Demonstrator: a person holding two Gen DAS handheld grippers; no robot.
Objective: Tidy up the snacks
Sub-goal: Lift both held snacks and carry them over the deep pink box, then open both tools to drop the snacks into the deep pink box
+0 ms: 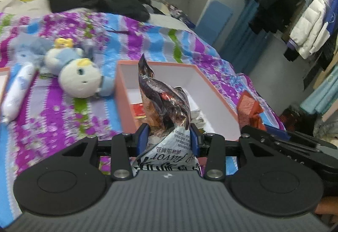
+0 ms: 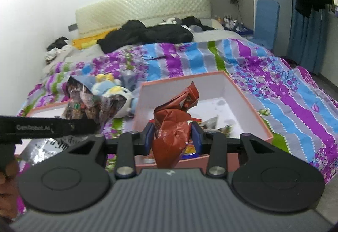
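Left gripper point(image 1: 168, 133): jaws closed on the brown-and-silver snack bag point(image 1: 163, 103), gripped low on its crumpled body; the bag stands upright at the near wall of the pink box point(image 1: 123, 103).
Right gripper point(image 2: 173, 133): jaws closed on the red snack packet point(image 2: 175, 126), pinched about mid-length; the packet hangs at the box's near edge, top pointing over the interior.
Pink box: open, white inside, on the patterned bedspread point(image 2: 285, 92). A few small snacks already lie on its floor near the front wall; the back half appears free.
Step in hand: judged to be placing both packets into the box.
Method advised: carry each packet clear over the near wall before letting go; lower until it rests on the floor, then part the jaws. Set them side by side towards the free back half, one at a time, so the grippers do not collide.
Risk: crinkled foil may cling to a pad or tip out over the wall.
Left of box: plush toy point(image 1: 78, 75) and white tube point(image 1: 18, 94), not snacks.
Beyond box: dark clothing point(image 2: 145, 34) against the headboard.
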